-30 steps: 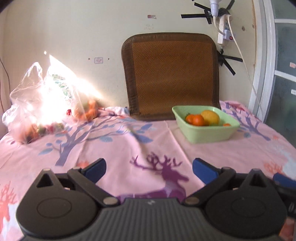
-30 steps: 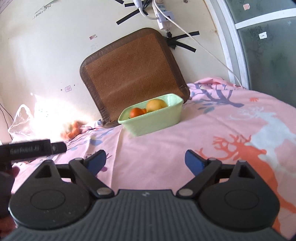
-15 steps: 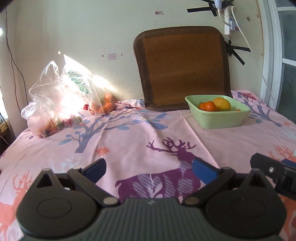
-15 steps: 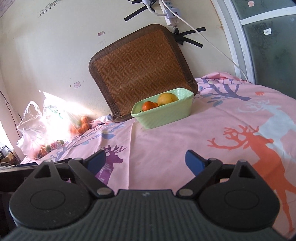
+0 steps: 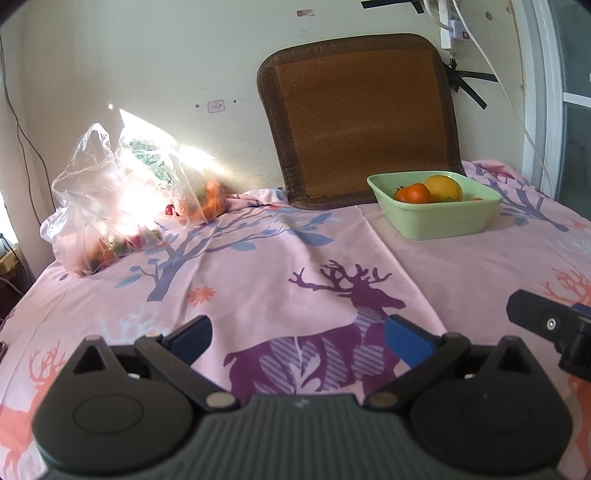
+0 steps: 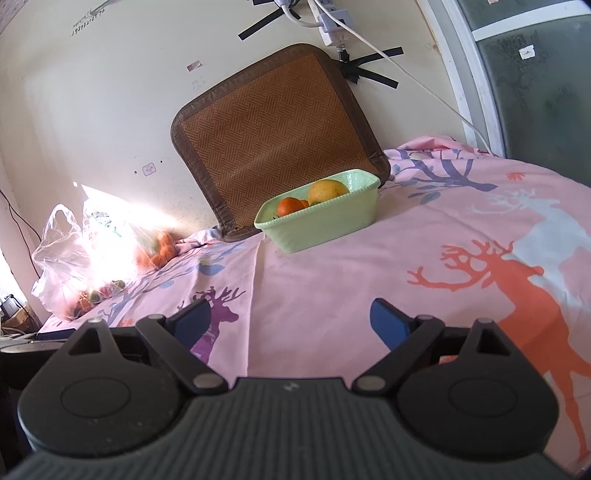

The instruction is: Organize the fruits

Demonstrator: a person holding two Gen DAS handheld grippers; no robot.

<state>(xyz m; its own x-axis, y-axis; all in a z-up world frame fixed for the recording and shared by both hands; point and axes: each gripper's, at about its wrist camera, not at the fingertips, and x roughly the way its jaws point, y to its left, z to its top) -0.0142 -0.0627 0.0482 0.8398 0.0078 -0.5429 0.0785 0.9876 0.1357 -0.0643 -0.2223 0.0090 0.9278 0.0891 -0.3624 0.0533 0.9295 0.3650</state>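
A pale green bowl (image 5: 439,218) (image 6: 325,225) stands at the back of the table and holds an orange tangerine (image 5: 413,192) (image 6: 289,206) and a yellow fruit (image 5: 443,186) (image 6: 328,190). A clear plastic bag (image 5: 110,206) (image 6: 85,266) with several fruits lies at the back left in bright sunlight. My left gripper (image 5: 297,336) is open and empty, low over the cloth, far in front of both. My right gripper (image 6: 290,321) is open and empty; part of it shows at the right edge of the left wrist view (image 5: 550,325).
A pink tablecloth (image 5: 280,266) with deer and tree prints covers the table. A brown woven cushion (image 5: 362,118) leans on the wall behind the bowl. A white cable and power strip (image 5: 454,22) hang on the wall. A window frame (image 6: 461,74) stands at the right.
Both grippers have pulled back from the bowl and stayed open. The bowl and bag now look smaller and farther. The right gripper's side has come into the left wrist view.
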